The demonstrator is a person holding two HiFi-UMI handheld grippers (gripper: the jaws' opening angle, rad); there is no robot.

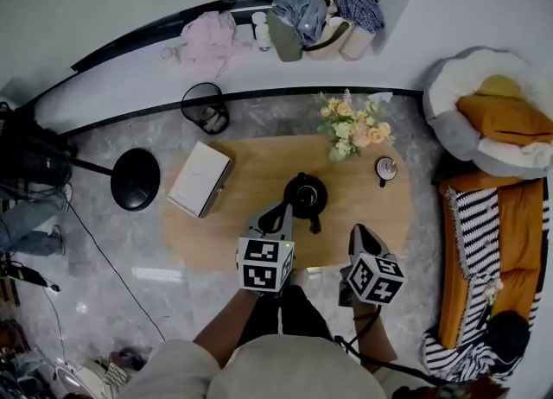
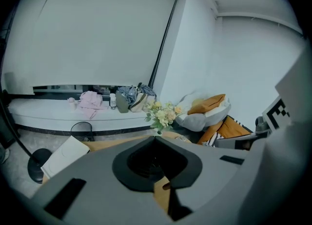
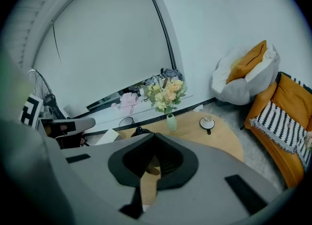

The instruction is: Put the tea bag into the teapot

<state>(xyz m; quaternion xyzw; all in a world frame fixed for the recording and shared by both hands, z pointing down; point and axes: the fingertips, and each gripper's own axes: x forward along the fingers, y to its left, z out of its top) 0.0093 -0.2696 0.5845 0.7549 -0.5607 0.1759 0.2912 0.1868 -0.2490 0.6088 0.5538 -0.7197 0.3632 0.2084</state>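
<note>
I cannot make out the tea bag in any view. The glossy black teapot (image 1: 304,194) stands mid-frame on the oval wooden bench (image 1: 216,246). The left hand-held gripper (image 1: 278,212), just beside it, and the right hand-held gripper (image 1: 357,231) are both clenched and empty. Flowers (image 1: 352,125), a cup (image 1: 385,168) and a white box (image 1: 200,179) stand around.
</note>
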